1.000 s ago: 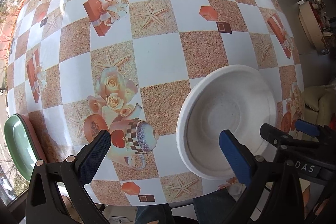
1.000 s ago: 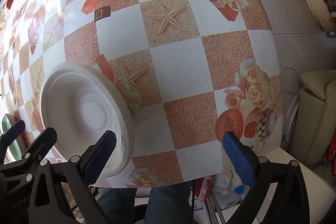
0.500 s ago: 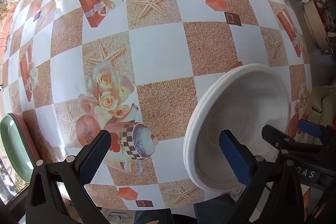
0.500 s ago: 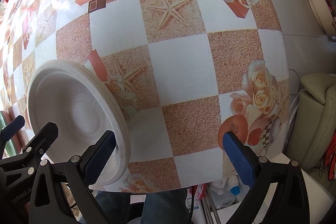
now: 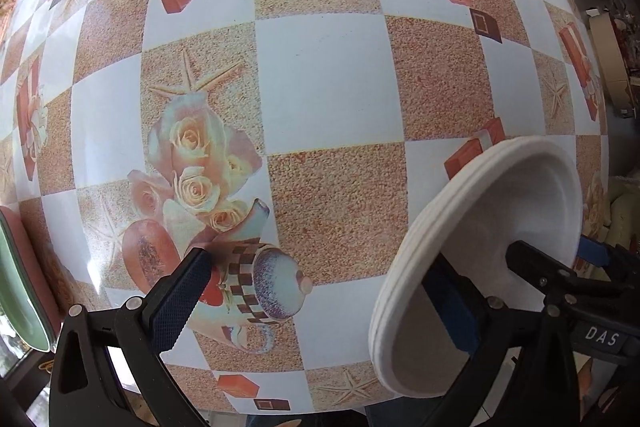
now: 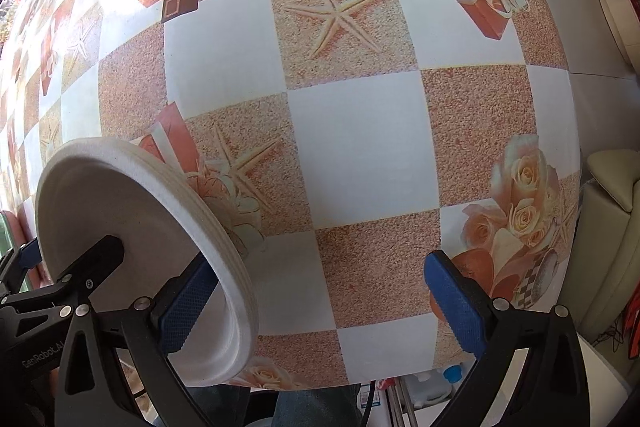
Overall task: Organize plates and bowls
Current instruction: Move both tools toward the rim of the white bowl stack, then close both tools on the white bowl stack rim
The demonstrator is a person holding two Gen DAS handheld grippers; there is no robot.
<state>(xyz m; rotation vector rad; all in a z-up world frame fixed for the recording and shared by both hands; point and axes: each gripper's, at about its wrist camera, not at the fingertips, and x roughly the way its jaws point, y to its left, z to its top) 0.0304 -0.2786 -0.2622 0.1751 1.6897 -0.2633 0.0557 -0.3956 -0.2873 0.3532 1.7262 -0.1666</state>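
left gripper (image 5: 320, 307): jaws wide apart, nothing clamped between them; its right finger (image 5: 452, 311) sits behind the tilted rim of the white bowl, its left finger over the printed teapot.
right gripper (image 6: 320, 303): jaws wide apart too, gripping nothing; its left finger (image 6: 184, 311) sits behind the bowl's rim, the right finger over the bench edge.
white bowl (image 5: 480, 251): tilted up on edge between the two grippers at the near edge of the bench, hollow facing the right gripper; a finger of each gripper reaches into or beside it. whether its lower rim touches the bench i cannot tell.
green plate (image 5: 18, 287): at the bench's left edge, with a pink one just under it, well apart from the bowl.
bench (image 5: 320, 75): covered in a checked cloth of white and sandy squares with roses, starfish and gift boxes.
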